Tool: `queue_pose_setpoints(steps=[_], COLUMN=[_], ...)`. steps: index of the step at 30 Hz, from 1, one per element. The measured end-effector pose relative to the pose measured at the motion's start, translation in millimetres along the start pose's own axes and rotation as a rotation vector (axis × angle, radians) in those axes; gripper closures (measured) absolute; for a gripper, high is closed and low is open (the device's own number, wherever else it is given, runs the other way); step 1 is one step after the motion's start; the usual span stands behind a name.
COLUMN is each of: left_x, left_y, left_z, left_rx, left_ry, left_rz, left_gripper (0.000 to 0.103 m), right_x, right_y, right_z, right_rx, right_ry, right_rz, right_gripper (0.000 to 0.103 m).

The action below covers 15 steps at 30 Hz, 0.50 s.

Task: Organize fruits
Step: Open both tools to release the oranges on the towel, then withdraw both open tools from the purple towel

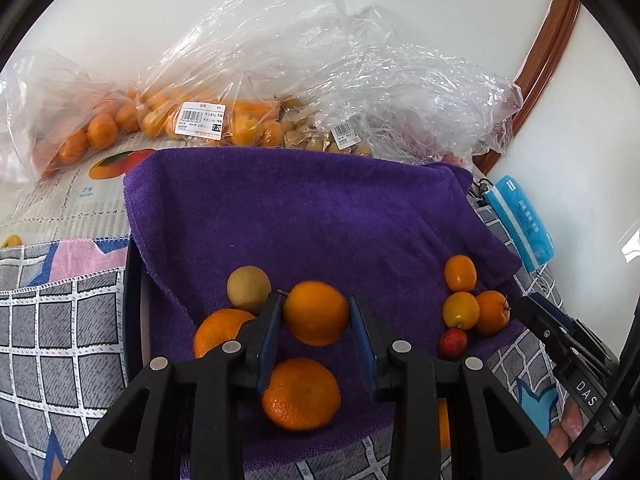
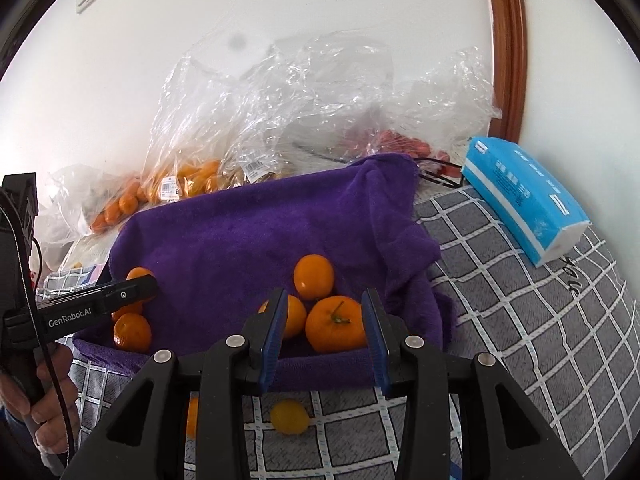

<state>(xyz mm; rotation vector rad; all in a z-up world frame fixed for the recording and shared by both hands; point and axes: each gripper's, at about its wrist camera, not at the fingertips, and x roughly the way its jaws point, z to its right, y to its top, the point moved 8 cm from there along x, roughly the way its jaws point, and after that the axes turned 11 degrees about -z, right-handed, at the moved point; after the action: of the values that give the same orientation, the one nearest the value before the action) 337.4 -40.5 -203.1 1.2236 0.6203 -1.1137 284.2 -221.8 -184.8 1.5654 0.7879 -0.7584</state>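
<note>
A purple towel (image 1: 300, 208) lies on a checked cloth and carries loose fruit. My left gripper (image 1: 316, 312) is shut on an orange mandarin (image 1: 316, 314) and holds it just above the towel. Two more mandarins (image 1: 300, 394) and a yellow-brown round fruit (image 1: 248, 288) lie close under it. To the right lies a small group of orange fruits (image 1: 476, 304) with a red strawberry (image 1: 453, 342). My right gripper (image 2: 324, 320) is open, its fingers on either side of a stemmed mandarin (image 2: 335, 329) in that group. My left gripper also shows in the right wrist view (image 2: 136, 288).
Clear plastic bags of fruit (image 1: 224, 116) are piled against the white wall behind the towel. A blue tissue pack (image 2: 524, 204) lies at the right. A small yellow fruit (image 2: 289, 416) lies on the checked cloth (image 2: 520, 320) in front of the towel.
</note>
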Motion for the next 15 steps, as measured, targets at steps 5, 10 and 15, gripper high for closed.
queue_pose_setpoints(steps=[5,10,15], left_x=[-20,-45,-59], left_y=[-6,-18,-35], left_z=[7,5,-7], left_rx=[0.011,0.038,0.026], left_ry=[-0.027,-0.004,0.007], left_rz=[0.022,0.060,0.068], left_gripper=[0.063,0.061,0.061], right_x=[-6,-17,-27], right_y=[-7,-11,-15], right_z=[2,-7,-18], right_rx=[0.020,0.017,0.008], right_ry=[-0.026,-0.044,-0.073], right_rz=[-0.012,-0.001,0.011], right_gripper=[0.065,0.065,0.065])
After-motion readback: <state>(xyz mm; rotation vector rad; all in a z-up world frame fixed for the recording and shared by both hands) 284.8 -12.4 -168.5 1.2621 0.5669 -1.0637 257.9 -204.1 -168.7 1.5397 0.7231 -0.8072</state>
